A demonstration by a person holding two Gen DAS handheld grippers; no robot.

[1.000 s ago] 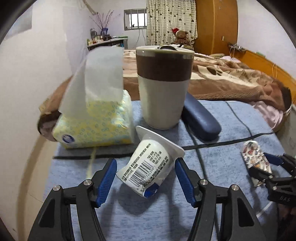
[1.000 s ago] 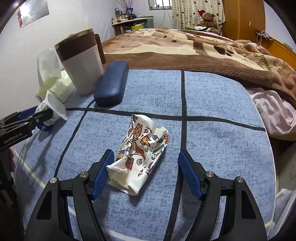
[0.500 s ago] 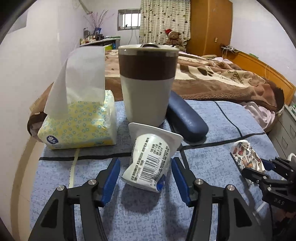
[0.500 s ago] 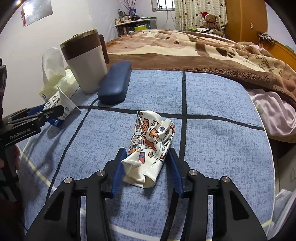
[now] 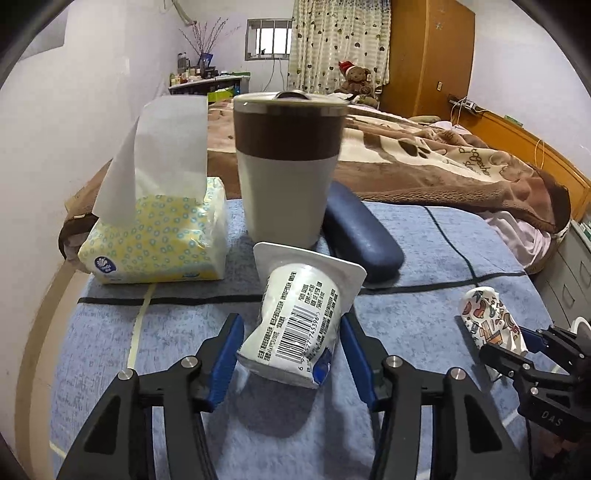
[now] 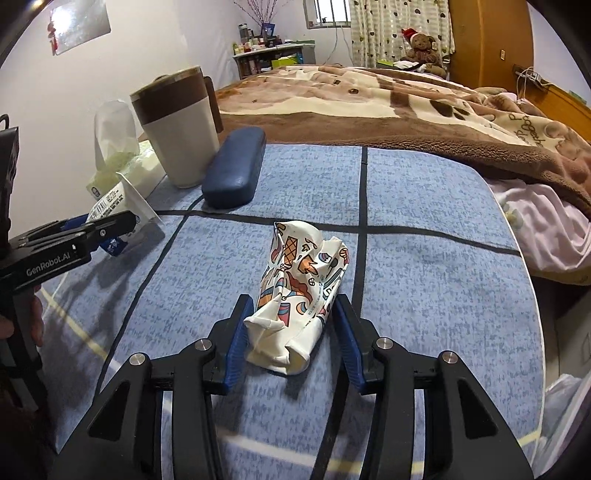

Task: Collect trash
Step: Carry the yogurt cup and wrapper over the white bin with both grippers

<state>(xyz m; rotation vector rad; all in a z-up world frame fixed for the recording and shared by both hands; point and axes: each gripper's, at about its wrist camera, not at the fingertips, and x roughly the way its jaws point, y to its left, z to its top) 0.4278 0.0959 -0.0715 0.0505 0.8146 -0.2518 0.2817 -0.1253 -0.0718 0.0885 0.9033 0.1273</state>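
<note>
Both jaws just closing: left hand-held gripper [image 5: 291, 354] pinches the tipped yoghurt cup [image 5: 295, 325] lying lengthwise ahead between its pads, right hand-held gripper [image 6: 290, 330] squeezes the crumpled paper cup [image 6: 295, 299] likewise

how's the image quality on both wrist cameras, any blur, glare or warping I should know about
Left wrist view: sharp up close, the barcode on the yogurt cup is readable; fisheye bends the room edges, dark corners. Right wrist view: crumpled paper cup crisp with a soft shadow beneath; glare on the wall poster.

soft even daylight from the far window [image 5: 272, 38], faint shadows — sharp centre, fisheye bending, dark vignetted corners
</note>
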